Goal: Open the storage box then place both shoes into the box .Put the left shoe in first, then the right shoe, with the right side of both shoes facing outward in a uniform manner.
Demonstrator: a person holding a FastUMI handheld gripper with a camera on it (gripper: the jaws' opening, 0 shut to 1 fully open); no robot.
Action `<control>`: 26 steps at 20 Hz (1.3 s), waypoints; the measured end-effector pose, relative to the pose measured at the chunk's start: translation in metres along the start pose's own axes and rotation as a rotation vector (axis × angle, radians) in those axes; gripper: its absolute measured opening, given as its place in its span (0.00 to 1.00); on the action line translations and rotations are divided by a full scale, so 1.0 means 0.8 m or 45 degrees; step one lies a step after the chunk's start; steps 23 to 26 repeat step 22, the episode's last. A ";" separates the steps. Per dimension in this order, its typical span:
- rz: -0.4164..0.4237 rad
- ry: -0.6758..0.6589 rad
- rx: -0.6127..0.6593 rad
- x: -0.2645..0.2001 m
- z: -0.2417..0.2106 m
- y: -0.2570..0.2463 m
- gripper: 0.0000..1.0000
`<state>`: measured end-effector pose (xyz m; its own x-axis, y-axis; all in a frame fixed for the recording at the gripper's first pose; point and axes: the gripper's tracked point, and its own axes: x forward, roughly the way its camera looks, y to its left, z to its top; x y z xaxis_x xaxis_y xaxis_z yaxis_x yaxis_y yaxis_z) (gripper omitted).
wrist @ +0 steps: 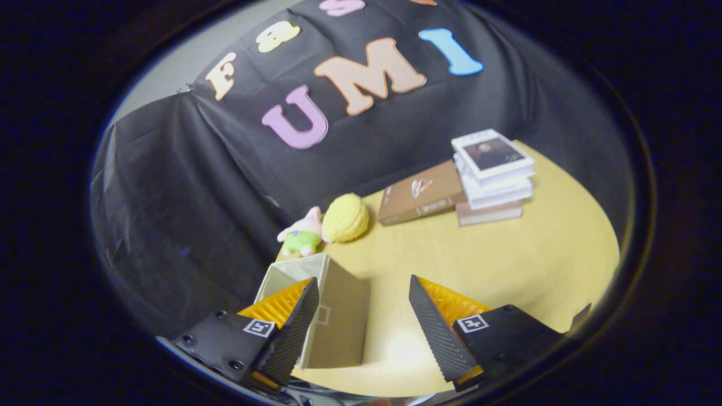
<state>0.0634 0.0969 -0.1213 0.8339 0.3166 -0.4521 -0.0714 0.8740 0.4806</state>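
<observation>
A beige storage box stands on the yellow table, just ahead of my left finger, which overlaps its near corner. Its top looks open, with a pale inner wall showing at the far end. My gripper is open, the fingers wide apart, with only the box's side and bare table between them. The view is tilted.
Beyond the box lie a small pink and green plush toy and a yellow round plush. Farther back, a brown book lies beside a stack of books. Black cloth walls the table's far side and left.
</observation>
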 end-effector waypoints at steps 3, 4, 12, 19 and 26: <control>-0.011 -0.245 -0.120 -0.037 0.064 -0.015 1.00; -0.027 -0.331 -0.164 -0.049 0.086 -0.021 1.00; -0.152 -0.821 -0.360 -0.146 0.191 -0.070 1.00; -0.304 -0.972 -0.338 -0.206 0.218 -0.128 1.00; -0.335 -0.986 -0.324 -0.213 0.224 -0.151 1.00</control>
